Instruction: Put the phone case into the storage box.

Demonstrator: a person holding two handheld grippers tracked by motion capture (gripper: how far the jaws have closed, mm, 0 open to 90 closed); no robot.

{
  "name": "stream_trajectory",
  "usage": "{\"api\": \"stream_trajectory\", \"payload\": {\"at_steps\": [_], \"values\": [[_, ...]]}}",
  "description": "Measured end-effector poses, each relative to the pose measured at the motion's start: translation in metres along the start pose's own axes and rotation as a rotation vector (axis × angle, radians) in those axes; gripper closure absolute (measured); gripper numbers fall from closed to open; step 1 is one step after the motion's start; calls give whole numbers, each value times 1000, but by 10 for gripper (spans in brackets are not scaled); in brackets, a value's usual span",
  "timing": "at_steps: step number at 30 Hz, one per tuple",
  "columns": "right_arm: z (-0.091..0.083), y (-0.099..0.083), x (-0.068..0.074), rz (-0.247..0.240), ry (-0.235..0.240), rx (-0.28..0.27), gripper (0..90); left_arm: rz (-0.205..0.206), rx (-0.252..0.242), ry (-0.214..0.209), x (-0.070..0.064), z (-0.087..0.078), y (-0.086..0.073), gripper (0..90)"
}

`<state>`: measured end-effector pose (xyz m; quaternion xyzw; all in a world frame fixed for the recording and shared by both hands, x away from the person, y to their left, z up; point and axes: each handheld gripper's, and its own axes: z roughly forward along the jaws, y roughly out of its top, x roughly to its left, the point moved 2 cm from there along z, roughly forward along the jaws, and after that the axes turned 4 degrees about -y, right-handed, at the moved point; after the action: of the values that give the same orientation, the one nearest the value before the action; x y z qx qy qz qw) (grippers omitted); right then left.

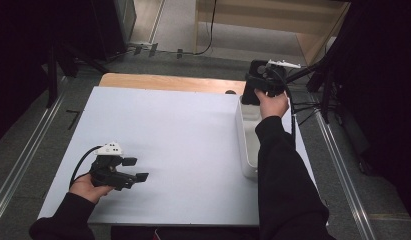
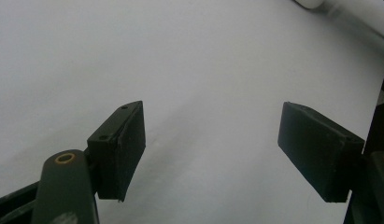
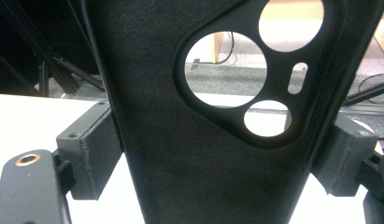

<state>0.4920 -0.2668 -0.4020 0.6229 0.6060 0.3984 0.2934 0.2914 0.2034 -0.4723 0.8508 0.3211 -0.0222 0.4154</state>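
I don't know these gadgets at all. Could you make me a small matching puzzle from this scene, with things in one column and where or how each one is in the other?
Things:
1. left hand-held gripper
2. right hand-held gripper
3. black phone case
4. white bin

States or places:
a. stands along the right edge of the white table
b. open, with nothing between its jaws, over the table's near left part
c. clamped between two jaws, camera cut-outs showing
d. shut on something, held over the far end of the bin

Pairs: 1-b, 2-d, 3-c, 4-a
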Motion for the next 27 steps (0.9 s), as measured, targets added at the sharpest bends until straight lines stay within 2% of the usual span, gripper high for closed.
{"api": "stream_trajectory", "payload": {"at_steps": [10, 15, 20, 27], "values": [[6, -12, 1, 9, 17, -3, 130, 6, -1, 2, 1, 0, 1, 231], [11, -20, 1, -14, 7, 1, 130, 5, 2, 0, 0, 0, 1, 231], [16, -28, 0, 3, 4, 10, 129, 6, 3, -2, 0, 0, 0, 231], [19, -35, 2, -9, -1, 14, 130, 5, 4, -4, 0, 1, 0, 231]]}}
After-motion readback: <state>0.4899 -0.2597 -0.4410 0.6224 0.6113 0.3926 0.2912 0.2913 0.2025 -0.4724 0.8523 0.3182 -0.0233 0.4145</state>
